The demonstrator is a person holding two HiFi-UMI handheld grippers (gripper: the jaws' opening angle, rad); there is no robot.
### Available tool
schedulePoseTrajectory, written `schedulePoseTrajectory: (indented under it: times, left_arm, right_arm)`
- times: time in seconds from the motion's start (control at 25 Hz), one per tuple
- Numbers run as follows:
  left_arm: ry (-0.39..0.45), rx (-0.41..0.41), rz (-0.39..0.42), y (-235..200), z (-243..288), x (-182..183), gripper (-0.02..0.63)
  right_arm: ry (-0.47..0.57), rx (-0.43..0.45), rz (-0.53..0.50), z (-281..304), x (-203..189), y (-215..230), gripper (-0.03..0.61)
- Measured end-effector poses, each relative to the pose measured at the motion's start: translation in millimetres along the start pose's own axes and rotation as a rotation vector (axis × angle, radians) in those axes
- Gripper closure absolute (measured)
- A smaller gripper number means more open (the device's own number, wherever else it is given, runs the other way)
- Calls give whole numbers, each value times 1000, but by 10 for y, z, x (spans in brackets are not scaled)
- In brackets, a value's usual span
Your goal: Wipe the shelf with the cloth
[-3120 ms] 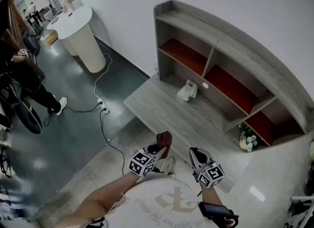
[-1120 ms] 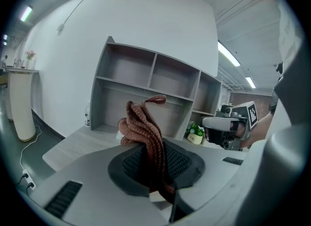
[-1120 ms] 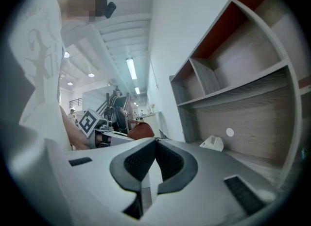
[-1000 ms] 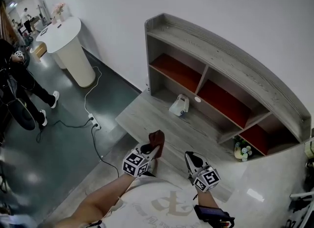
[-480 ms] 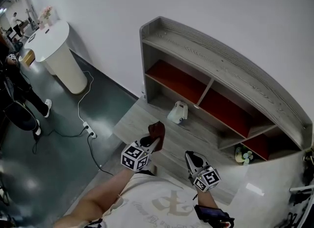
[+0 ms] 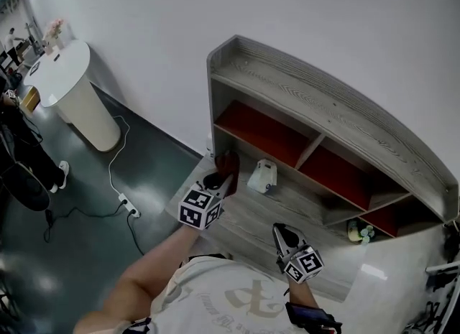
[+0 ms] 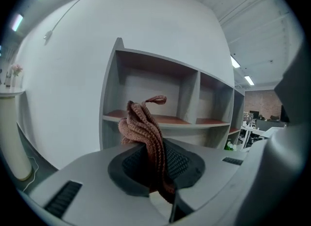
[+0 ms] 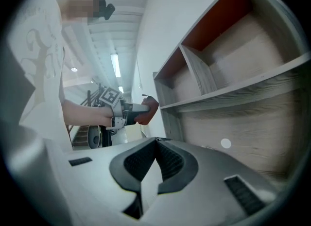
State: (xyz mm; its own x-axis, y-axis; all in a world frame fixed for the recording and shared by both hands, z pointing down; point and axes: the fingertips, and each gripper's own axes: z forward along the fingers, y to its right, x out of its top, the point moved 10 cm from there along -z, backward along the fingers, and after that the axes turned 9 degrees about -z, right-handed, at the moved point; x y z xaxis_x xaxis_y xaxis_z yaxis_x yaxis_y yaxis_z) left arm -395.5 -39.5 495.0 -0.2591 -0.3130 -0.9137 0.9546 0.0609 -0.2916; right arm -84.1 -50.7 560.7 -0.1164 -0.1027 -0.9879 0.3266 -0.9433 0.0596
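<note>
A grey wooden shelf unit (image 6: 338, 121) with red back panels stands against the white wall. My left gripper (image 6: 224, 174) is shut on a brown knitted cloth (image 6: 228, 161), held up in front of the leftmost red compartment (image 6: 259, 130). In the left gripper view the cloth (image 7: 143, 125) sticks up out of the jaws, with the shelf (image 7: 170, 118) behind it. My right gripper (image 6: 282, 233) hangs lower over the grey lower ledge (image 6: 251, 214), shut with nothing in it. The right gripper view shows the cloth (image 8: 147, 109) and the shelf (image 8: 233, 89).
A small white device (image 6: 261, 177) sits on the lower ledge near the cloth. A flower bunch (image 6: 357, 232) lies at the right end. A round white table (image 6: 68, 92) and a floor cable (image 6: 122, 174) lie left. A person (image 6: 21, 160) stands far left.
My left gripper has risen and moved forward with the cloth, from over the ledge's front edge up to the leftmost compartment. The right gripper has stayed low.
</note>
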Motion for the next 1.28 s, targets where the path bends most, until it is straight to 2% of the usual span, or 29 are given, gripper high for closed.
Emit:
schedulePoseTrajectory:
  times: [0.28,0.52,0.76,1.08,1.28]
  left_arm:
    - [20,2,43,-281,260,472,538]
    - [13,42,107,-379,496,812,538]
    - [-46,123,179,-440,840,1105,537]
    - [-167,262,347,-408,1313,1345,535]
    - [-209,307,356,-476,1481,1336,535]
  right_arm:
    - [-14,-36,3,118,12,-42,575]
    - [-17,-54,-1,149,48,-39,575]
    - [-17,-42,3,144,26,-10,575]
    - [0,-47,19,155,-26,42,575]
    - [3,-60,27,144,-49,73,575]
